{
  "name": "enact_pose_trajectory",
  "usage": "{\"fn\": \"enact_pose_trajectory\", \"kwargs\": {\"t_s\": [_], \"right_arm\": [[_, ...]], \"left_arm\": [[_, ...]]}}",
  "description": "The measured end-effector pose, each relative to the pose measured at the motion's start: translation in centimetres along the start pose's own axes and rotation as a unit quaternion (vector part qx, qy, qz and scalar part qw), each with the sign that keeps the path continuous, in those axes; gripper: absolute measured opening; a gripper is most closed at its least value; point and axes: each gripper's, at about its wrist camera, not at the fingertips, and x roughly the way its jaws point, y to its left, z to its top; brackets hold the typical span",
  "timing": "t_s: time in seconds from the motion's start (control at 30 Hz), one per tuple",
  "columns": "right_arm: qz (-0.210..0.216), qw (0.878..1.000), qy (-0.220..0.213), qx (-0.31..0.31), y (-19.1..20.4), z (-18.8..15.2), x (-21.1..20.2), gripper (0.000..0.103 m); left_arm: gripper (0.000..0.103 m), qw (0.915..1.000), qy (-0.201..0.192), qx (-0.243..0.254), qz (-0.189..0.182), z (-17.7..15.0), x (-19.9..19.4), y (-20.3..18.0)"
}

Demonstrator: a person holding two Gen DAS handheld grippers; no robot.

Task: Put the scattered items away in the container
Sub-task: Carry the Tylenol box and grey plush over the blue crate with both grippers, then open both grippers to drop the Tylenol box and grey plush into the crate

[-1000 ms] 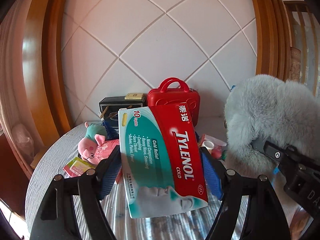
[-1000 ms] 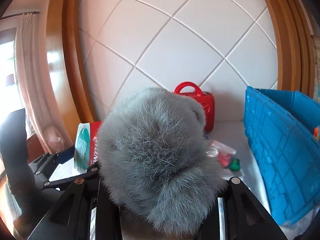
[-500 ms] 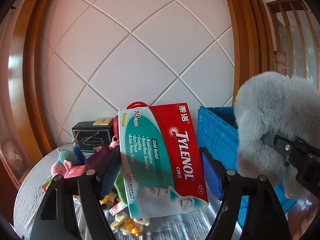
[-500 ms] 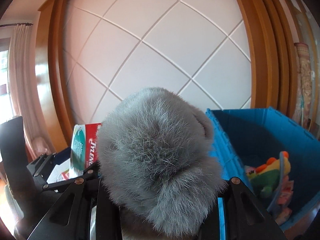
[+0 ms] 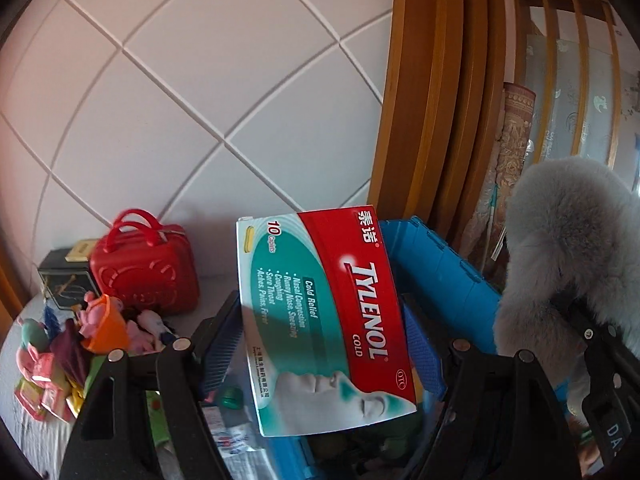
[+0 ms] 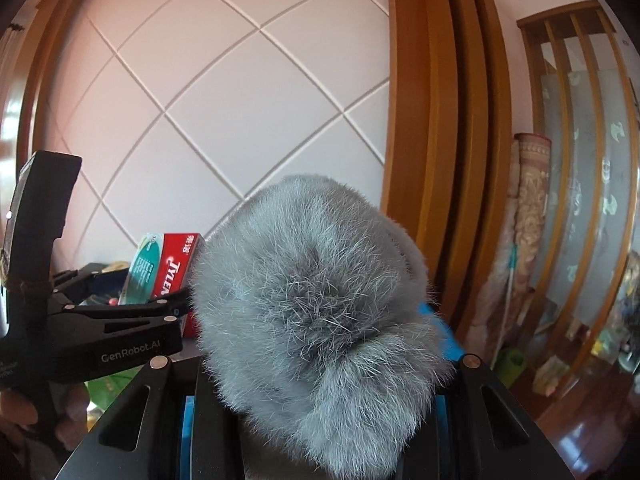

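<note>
My left gripper is shut on a red and teal Tylenol box, held upright above the near edge of the blue crate. My right gripper is shut on a grey fluffy plush, which fills its view and hides the crate below apart from slivers of blue. The plush also shows at the right of the left wrist view. The left gripper with the box shows at the left of the right wrist view.
A red toy case and a black box stand at the back of the table. Pink plush toys, an orange piece and sachets lie scattered at left. A wooden frame rises behind the crate.
Both grippers have swung right with their loads, from over the table to over the blue crate. The scattered toys and red case have slid to the left of the view.
</note>
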Motion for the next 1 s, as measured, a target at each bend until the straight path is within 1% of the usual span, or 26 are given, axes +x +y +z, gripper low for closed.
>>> {"fn": "enact_pose_trajectory", "kwargs": {"t_s": [0.07,0.13,0.17,0.23,0.27,0.33,0.43,0.53,0.6,0.67,0.73,0.8,0.87,0.93,1.0], "right_arm": [[0.009,1.0,0.005,-0.009,-3.1,1.1,2.9,0.033],[0.016,1.0,0.018,-0.018,-5.9,2.0,6.4,0.033],[0.02,0.999,0.026,-0.023,-6.8,2.4,7.4,0.033],[0.034,0.998,0.047,-0.028,-8.6,2.2,10.8,0.033],[0.042,0.997,0.06,-0.028,-9.2,2.1,12.7,0.033],[0.055,0.994,0.087,-0.028,-9.9,1.2,16.1,0.033],[0.068,0.989,0.128,-0.027,-10.1,-1.2,20.6,0.033],[0.082,0.98,0.179,-0.014,-10.2,-4.6,24.7,0.033],[0.084,0.974,0.209,-0.018,-10.1,-6.9,26.7,0.033],[0.087,0.966,0.243,-0.014,-10.4,-8.7,28.5,0.033],[0.093,0.958,0.27,-0.003,-11.0,-10.1,29.6,0.033],[0.083,0.955,0.285,-0.005,-11.9,-11.2,30.3,0.033],[0.083,0.952,0.294,-0.004,-12.1,-11.7,30.6,0.033],[0.088,0.95,0.299,-0.004,-12.2,-12.1,30.8,0.033],[0.089,0.948,0.304,-0.014,-11.9,-12.6,30.9,0.034]], "left_arm": [[0.075,0.9994,0.024,-0.02,0.012,1.4,3.5,-2.4],[0.075,0.9977,0.054,-0.029,0.028,2.4,7.0,-4.3],[0.075,0.9965,0.069,-0.034,0.034,2.6,8.8,-4.8],[0.075,0.9928,0.098,-0.041,0.054,2.6,12.3,-5.7],[0.075,0.9914,0.107,-0.044,0.061,2.4,13.7,-5.7],[0.075,0.988,0.118,-0.038,0.091,1.8,16.5,-6.0],[0.075,0.9831,0.14,-0.021,0.116,0.0,20.2,-6.0],[0.075,0.9779,0.172,-0.01,0.119,-3.0,23.8,-5.6],[0.075,0.9725,0.197,0.012,0.124,-5.4,25.9,-5.5],[0.075,0.9614,0.237,0.04,0.134,-7.1,27.9,-6.2],[0.075,0.955,0.264,0.037,0.131,-8.1,29.0,-6.2],[0.076,0.9503,0.285,0.028,0.122,-8.9,29.7,-6.0],[0.076,0.9448,0.307,0.019,0.113,-9.4,30.3,-5.8],[0.076,0.9398,0.317,0.022,0.126,-9.9,30.6,-5.7],[0.077,0.9376,0.317,0.026,0.14,-10.0,30.6,-5.5]]}}
